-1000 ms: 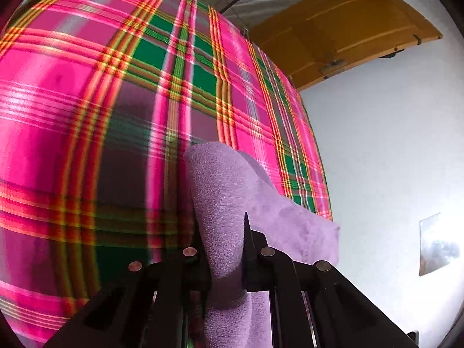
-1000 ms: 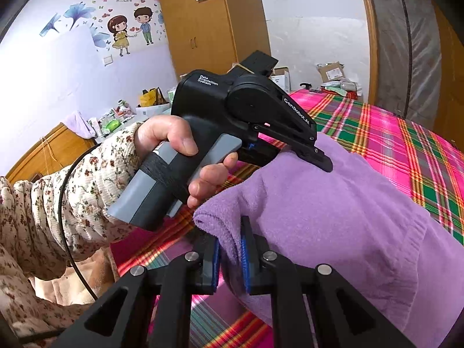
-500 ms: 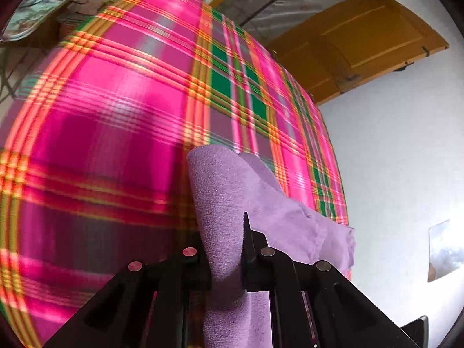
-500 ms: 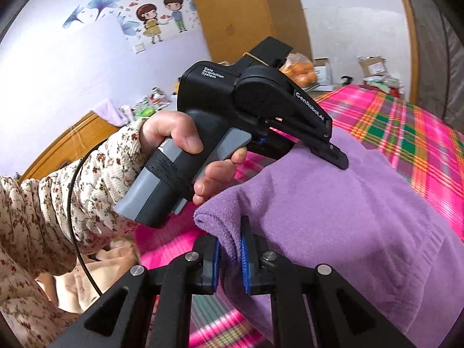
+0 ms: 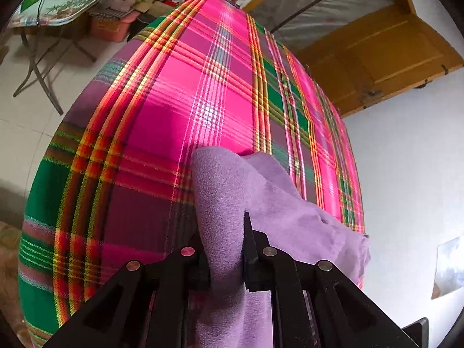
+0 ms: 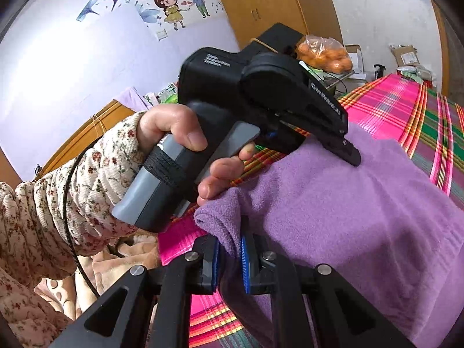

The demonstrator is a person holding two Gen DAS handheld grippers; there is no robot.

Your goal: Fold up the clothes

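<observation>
Writing: on the side of the left gripper (image 6: 345, 145) I read part of a word, "CenRobot…"; the small print on its body is too blurred for me.
Surface: a bed under a plaid sheet (image 5: 179, 121) of pink, green and orange.
Room: a folding table (image 5: 69, 5) at 11 o'clock in my left view; wooden wardrobe (image 6: 269, 3), cartoon wall sticker (image 6: 179, 3) and a bag of oranges (image 6: 324, 52) at 12 to 1 o'clock in my right view.
Garment: the purple fleece garment (image 6: 348, 217) hangs bunched over the sheet; its long axis I cannot tell.
Left tool: my left gripper (image 5: 221, 249) pinches a fold; its jaws have just been opening slightly, cloth between them.
Right tool: my right gripper (image 6: 229, 261) pinches another fold.
Person: a hand (image 6: 185, 145) in a floral sleeve (image 6: 72, 194) holds the left tool.
</observation>
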